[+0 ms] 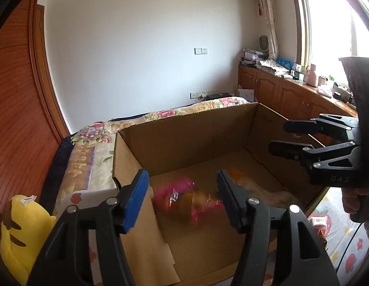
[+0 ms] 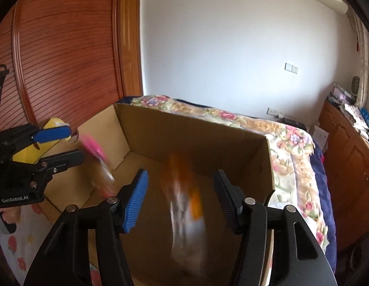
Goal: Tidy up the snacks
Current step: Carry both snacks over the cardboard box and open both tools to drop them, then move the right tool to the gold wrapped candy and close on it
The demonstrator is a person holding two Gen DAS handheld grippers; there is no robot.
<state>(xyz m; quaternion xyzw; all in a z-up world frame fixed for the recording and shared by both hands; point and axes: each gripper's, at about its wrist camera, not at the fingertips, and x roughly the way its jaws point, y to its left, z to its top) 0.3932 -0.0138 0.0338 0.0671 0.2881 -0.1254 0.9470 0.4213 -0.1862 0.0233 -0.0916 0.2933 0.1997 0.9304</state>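
A large cardboard box [image 1: 191,138] fills the middle of both views, open at the top, with a flowered bed [image 2: 294,143] just behind it. Its walls look stiff enough to take light things dropped in without shifting.

The left gripper [image 1: 182,199] sits at the bottom centre of the left view, above the near edge of the box, jaws spread wide with nothing between them. The right gripper [image 2: 180,199] sits the same way at the bottom centre of the right view, also wide apart and empty; from the left camera it shows at the right edge of the frame, over the box's right wall.

An orange and white packet [image 2: 186,212] appears between the right jaws in the right view, smeared by motion and touching neither finger; it seems to be falling into the box. A pink packet [image 2: 96,152] is blurred at centre left of that view, just beside the left gripper's fingers; in the left view pink and orange wrappers lie low in the box.

Both packets look like thin, light, crinkly film bags: soft, probably slippery, with contents that might crush. Taking hold at a sealed edge or corner, with a gentle squeeze, would likely be safest.

A yellow plush toy [image 1: 22,233] sits at the lower left of the left view, outside the box.
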